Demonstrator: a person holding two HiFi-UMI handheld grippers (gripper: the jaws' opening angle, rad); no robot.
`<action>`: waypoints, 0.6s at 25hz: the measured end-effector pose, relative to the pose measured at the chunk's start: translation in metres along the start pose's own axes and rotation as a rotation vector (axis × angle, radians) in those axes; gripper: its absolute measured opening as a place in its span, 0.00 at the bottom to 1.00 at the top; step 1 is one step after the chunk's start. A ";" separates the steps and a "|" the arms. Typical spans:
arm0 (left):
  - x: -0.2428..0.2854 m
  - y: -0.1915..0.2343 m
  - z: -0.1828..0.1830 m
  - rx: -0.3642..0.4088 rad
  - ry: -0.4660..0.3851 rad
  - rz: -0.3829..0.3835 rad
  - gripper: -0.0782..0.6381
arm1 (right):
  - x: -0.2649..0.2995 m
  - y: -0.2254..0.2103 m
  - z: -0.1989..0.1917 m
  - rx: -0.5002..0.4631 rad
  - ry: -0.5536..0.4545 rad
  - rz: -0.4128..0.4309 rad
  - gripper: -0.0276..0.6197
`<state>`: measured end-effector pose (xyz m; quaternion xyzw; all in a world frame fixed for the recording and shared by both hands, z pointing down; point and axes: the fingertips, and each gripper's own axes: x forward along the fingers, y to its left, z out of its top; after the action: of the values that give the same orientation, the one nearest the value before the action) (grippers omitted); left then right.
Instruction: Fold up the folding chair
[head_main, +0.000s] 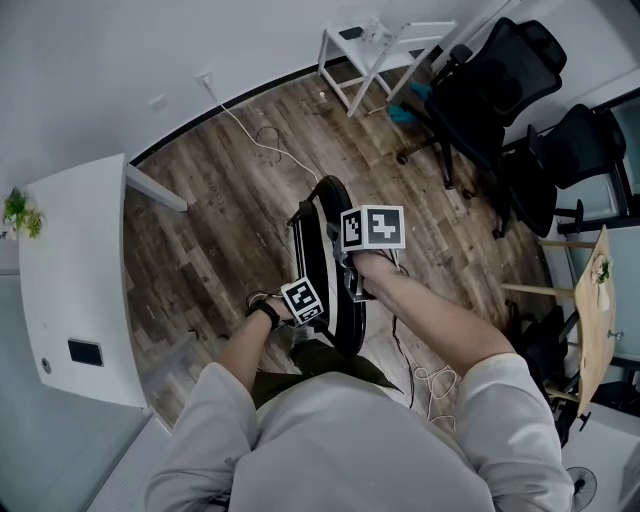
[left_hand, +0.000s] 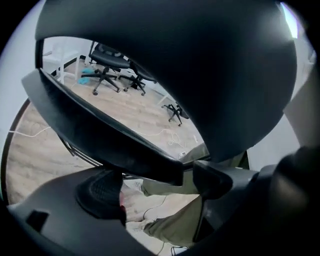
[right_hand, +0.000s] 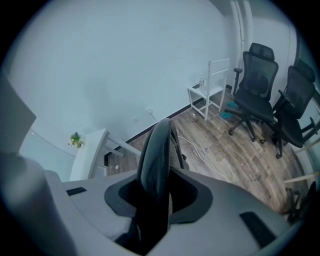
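Seen from above: a black folding chair (head_main: 320, 245) standing upright on the wooden floor (head_main: 220, 190), narrow and edge-on, panels drawn close together, right in front of the person's legs. Flanked by both hands, one at each side of its upper part. In the right gripper view, right tool (right_hand: 156, 195) set straddling the chair's thin top rim, jaws partly open, rim standing between them with a pale sliver of gap along its right side; no firm pinch to be seen. In the left gripper view, left tool (left_hand: 157, 185) with jaws well apart, only trouser cloth and floor showing through the gap; nothing between the pads. Just past its tips, one dark edge of the chair running slantwise, with the broad rounded panel looming above and a wedge of room visible between the two. In the head view, that tool low against the chair's left side, nearer the person than the right one. Around the chair: a white bench (head_main: 70, 250) at the left with a small potted plant (head_main: 18, 212) at its far end, a white cable (head_main: 245, 130) trailing over the boards toward the wall, and two black office chairs (head_main: 490, 85) well apart at the upper right.
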<state>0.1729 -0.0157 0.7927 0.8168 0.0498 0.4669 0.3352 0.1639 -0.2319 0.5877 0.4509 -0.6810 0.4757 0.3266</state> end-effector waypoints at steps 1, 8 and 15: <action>0.001 0.000 0.001 0.013 0.013 0.004 0.71 | 0.000 -0.001 0.000 -0.001 0.000 -0.002 0.23; 0.004 0.002 0.004 -0.046 -0.024 0.027 0.71 | -0.001 -0.007 0.000 -0.015 -0.001 -0.014 0.22; -0.072 -0.048 0.000 -0.295 -0.275 0.011 0.71 | -0.003 -0.009 -0.001 -0.042 0.008 -0.040 0.19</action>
<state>0.1440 -0.0072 0.7116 0.8150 -0.0698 0.3551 0.4525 0.1738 -0.2315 0.5886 0.4556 -0.6802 0.4566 0.3482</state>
